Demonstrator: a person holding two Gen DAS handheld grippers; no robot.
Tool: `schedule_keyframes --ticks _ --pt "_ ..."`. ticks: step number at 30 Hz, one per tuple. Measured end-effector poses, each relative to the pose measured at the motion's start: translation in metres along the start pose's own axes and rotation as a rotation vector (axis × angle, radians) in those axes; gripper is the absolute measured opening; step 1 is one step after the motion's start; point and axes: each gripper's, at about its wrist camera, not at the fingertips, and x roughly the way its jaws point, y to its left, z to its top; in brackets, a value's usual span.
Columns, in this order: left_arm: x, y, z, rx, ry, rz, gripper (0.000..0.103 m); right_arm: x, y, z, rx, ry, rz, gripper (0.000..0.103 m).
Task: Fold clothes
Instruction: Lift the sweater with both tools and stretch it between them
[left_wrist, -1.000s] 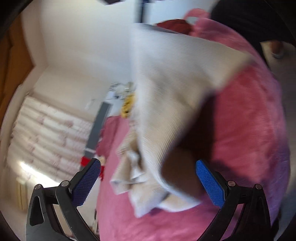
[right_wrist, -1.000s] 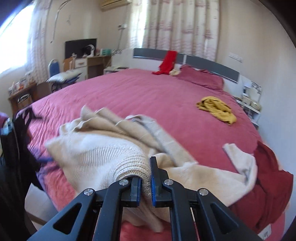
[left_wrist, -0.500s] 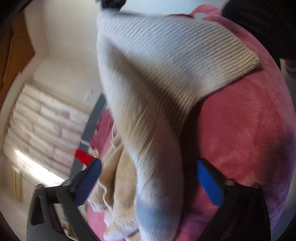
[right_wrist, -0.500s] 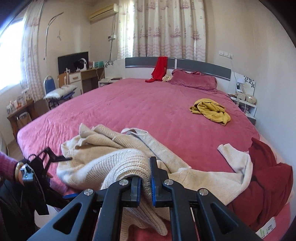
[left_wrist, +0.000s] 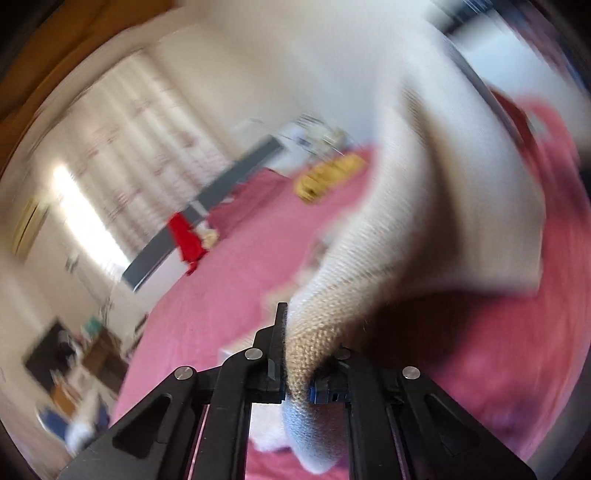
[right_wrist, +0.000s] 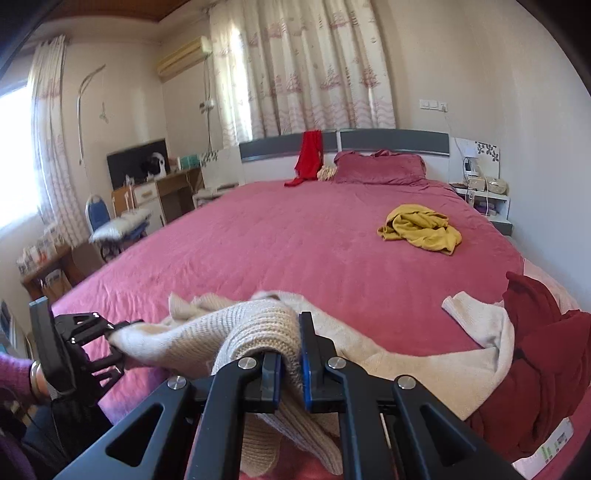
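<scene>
A cream knitted sweater (right_wrist: 255, 325) lies at the near edge of the pink bed (right_wrist: 295, 240). My right gripper (right_wrist: 291, 373) is shut on a thick ribbed part of it, close to the camera. My left gripper (right_wrist: 118, 339) shows at the left of the right wrist view, shut on another edge of the sweater. In the blurred left wrist view my left gripper (left_wrist: 299, 373) is shut on the sweater (left_wrist: 424, 206), which stretches up and to the right. A sleeve (right_wrist: 476, 328) trails to the right.
A yellow garment (right_wrist: 421, 229) lies on the bed at the right. A dark red garment (right_wrist: 543, 354) is heaped at the near right corner. A red cloth (right_wrist: 308, 157) hangs on the headboard beside a pillow (right_wrist: 380, 168). A desk (right_wrist: 162, 188) and chair (right_wrist: 110, 225) stand to the left.
My left gripper was open around the sweater and has shut on its edge. Both grippers have lifted the sweater a little off the bed. The right gripper has stayed shut.
</scene>
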Motion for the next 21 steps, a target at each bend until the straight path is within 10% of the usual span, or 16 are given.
schedule_keyframes --ticks 3,14,21 --pt "-0.035 0.056 0.030 -0.191 -0.095 0.067 0.008 -0.033 0.006 0.023 0.025 -0.091 0.046 0.006" --pt "-0.219 0.167 0.142 -0.338 -0.488 0.201 0.008 -0.199 0.090 0.125 -0.145 -0.503 0.209 0.006" --pt "-0.297 0.180 0.152 -0.306 -0.468 0.136 0.009 -0.284 0.124 0.154 -0.155 -0.610 0.359 0.006"
